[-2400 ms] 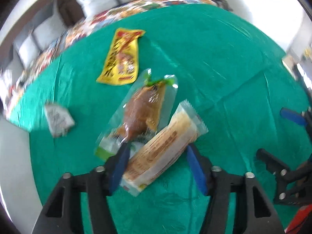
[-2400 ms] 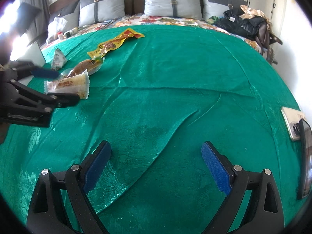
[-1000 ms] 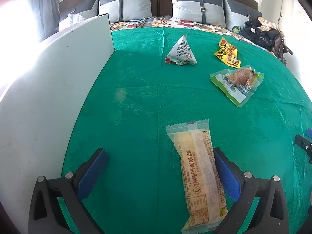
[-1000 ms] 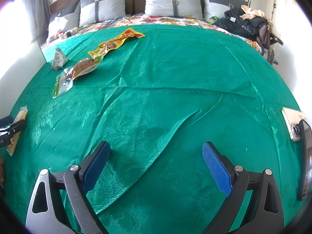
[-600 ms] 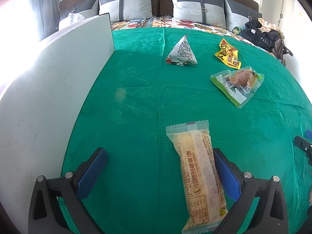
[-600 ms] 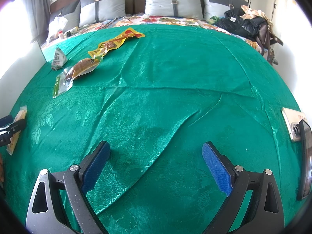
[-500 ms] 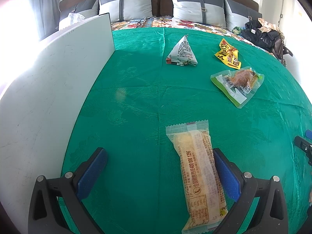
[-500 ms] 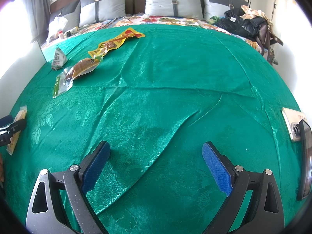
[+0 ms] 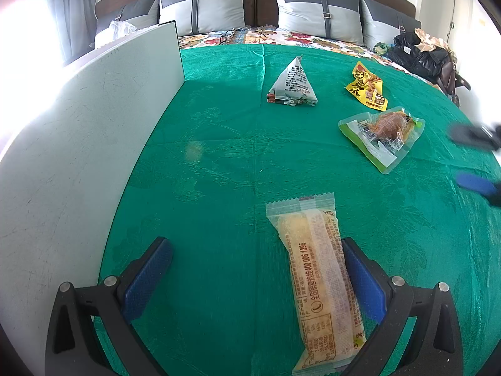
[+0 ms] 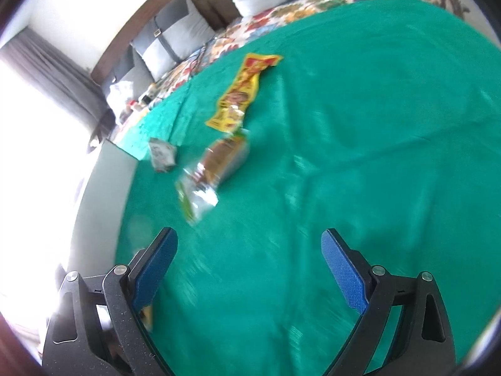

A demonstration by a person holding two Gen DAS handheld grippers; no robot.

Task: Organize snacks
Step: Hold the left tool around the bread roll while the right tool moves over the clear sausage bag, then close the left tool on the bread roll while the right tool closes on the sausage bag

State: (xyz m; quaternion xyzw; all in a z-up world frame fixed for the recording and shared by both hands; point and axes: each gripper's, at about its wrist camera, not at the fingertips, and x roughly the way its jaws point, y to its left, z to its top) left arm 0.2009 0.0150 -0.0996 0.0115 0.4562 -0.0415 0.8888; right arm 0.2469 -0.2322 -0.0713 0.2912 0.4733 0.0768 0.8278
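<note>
Snacks lie spread on the green cloth (image 9: 219, 163). The left gripper (image 9: 255, 266) is low over the cloth with its jaws wide apart and holds nothing. The cake bar (image 9: 319, 282) lies flat on the cloth just beside the inner face of this gripper's right finger (image 9: 360, 279); whether they touch I cannot tell. Its far end points away from the gripper. Beyond the cake bar stands the white triangle pack (image 9: 292, 84), upright. To the right of the triangle pack lies the yellow packet (image 9: 366, 89), and nearer than the yellow packet lies the clear pouch (image 9: 382, 136) with brown food inside. A white board (image 9: 78, 156) stands upright along the left edge of the cloth.

The right gripper (image 10: 249, 261) is also wide open and empty, above bare cloth. Its view is blurred. The clear pouch (image 10: 216, 166) is well ahead of it, with the triangle pack (image 10: 161, 153) to the left of the pouch and the yellow packet (image 10: 241, 94) beyond the pouch.
</note>
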